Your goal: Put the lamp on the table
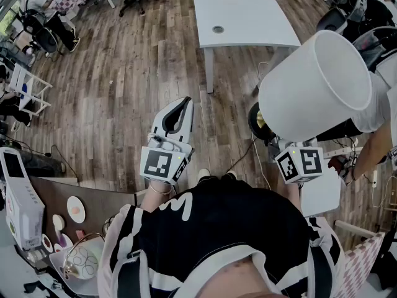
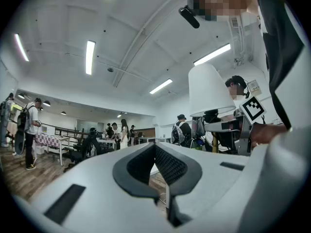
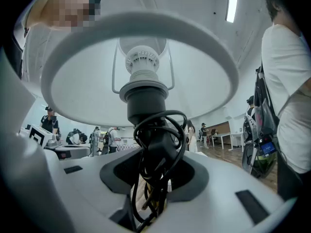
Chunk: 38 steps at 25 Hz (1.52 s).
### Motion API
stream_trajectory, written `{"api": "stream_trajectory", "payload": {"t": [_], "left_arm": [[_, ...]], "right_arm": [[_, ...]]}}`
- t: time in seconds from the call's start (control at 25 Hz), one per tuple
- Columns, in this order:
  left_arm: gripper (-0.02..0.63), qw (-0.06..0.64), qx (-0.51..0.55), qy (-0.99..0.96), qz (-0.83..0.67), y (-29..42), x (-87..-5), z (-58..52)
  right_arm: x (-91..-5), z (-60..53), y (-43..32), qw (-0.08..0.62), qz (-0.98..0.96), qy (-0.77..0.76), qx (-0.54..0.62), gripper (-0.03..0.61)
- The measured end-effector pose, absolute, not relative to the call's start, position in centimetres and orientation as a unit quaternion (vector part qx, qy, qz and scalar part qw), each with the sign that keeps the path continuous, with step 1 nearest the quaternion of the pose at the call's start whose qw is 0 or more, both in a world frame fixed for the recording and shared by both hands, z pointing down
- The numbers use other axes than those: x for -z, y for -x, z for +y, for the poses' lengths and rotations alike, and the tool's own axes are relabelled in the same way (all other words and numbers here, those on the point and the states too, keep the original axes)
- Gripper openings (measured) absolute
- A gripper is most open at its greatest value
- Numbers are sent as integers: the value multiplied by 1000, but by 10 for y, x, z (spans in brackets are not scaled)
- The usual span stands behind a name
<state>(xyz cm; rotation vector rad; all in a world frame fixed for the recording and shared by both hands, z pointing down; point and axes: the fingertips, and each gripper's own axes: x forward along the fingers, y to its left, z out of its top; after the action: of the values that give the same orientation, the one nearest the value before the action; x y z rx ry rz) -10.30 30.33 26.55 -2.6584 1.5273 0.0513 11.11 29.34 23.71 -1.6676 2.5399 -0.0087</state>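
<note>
Lamp in right gripper jaws; left gripper closed

**Lamp upright, carried; table well apart.**
White tapered shade, dark socket, black cord bundled round the stem, which is clamped between the jaws of the right gripper. The long white table is seen ahead across the wood floor.
</note>
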Motion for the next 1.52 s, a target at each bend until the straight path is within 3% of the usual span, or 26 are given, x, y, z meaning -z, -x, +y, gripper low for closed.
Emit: {"api": "stream_trajectory", "payload": {"t": [1.52], "left_arm": [[0, 56, -16, 851, 522, 49, -258, 301]], "right_arm": [[-237, 278, -155, 49, 852, 521, 1, 150]]}}
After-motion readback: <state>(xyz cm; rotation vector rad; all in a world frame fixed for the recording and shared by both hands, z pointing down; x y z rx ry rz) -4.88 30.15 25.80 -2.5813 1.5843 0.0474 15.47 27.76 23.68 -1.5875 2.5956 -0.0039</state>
